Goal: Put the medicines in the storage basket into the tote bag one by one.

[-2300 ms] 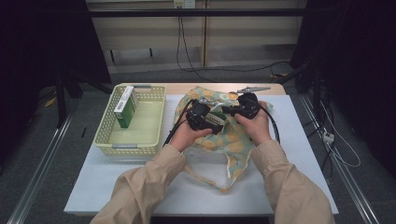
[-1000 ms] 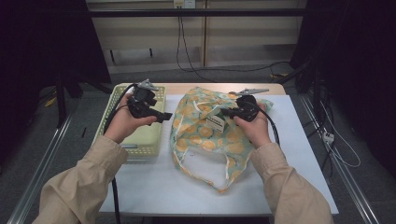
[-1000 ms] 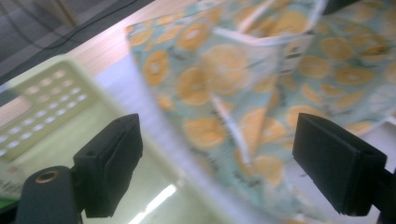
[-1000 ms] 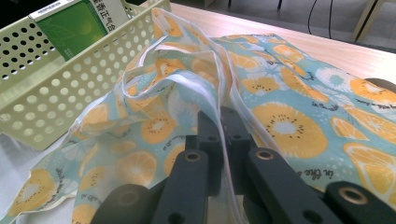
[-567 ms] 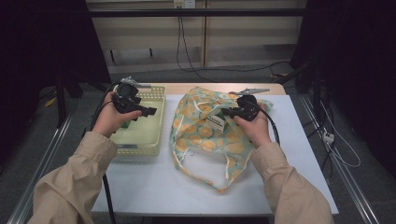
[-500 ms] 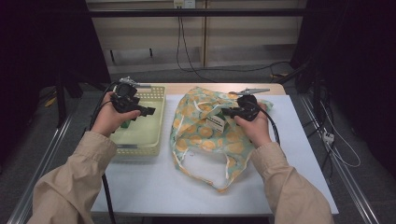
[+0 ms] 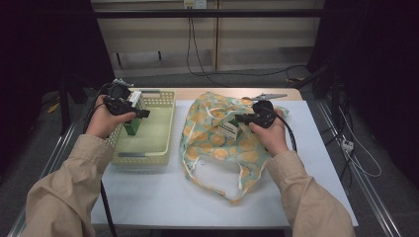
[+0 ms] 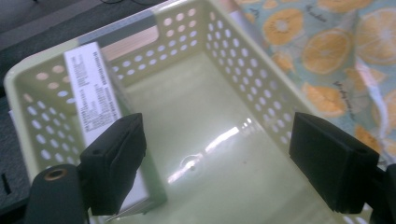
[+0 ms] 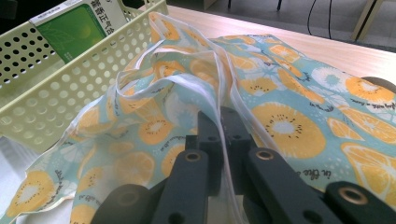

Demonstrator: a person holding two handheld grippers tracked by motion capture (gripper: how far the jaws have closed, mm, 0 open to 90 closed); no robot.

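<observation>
High view: your left gripper (image 7: 143, 114), jaws spread, has swung to the basket (image 7: 163, 148) at nine o'clock toward the green box (image 7: 132, 124), while your right gripper (image 7: 238, 118) stays clamped on the bag (image 7: 217, 143).

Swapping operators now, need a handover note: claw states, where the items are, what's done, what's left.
Left claw: open, over the yellow basket, next to the green box that stands against the basket's wall; not gripping it.
Right claw: shut on the white edge of the orange-print bag, which lies on the table right of the basket.
A second small box sits at the bag's opening.
Done: bag edge gripped, one box apparently at the bag.
Left, likely: close on the green box, carry it to the bag while the right claw holds the opening.
</observation>
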